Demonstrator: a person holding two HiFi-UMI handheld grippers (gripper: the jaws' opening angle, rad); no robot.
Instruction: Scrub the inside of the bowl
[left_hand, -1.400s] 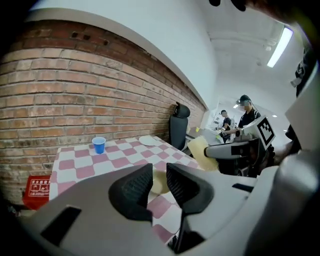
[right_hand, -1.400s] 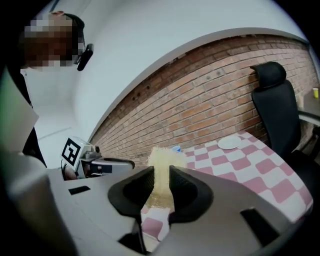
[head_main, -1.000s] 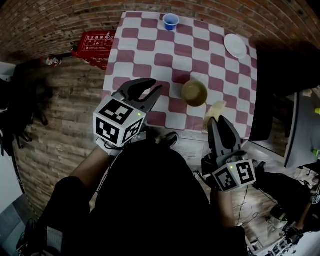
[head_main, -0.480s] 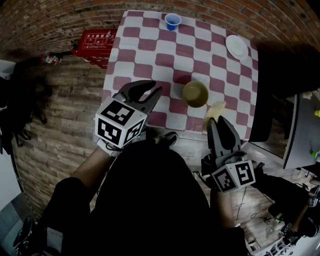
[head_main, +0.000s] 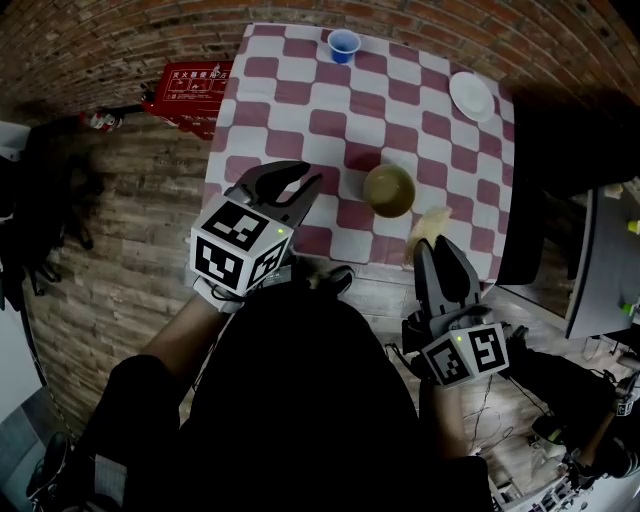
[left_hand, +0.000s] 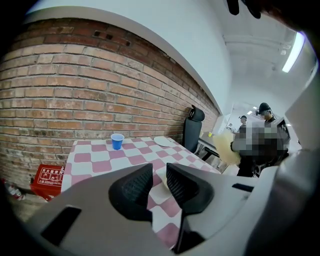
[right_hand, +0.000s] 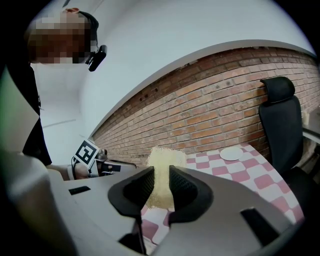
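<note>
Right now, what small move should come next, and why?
Probably move the right tool, shut on the sponge, forward and left until the sponge is over the bowl. The sponge is beside the bowl, not in it. The left tool is open and empty.

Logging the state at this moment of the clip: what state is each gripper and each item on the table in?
left gripper: open, nothing between its jaws.
right gripper: shut on the sponge.
sponge: clamped in the jaws, not in the bowl.
bowl: upright on the checked cloth, neither gripper touching it.
blue cup: upright, at the far edge.
white plate: lying flat, nothing on it.
</note>
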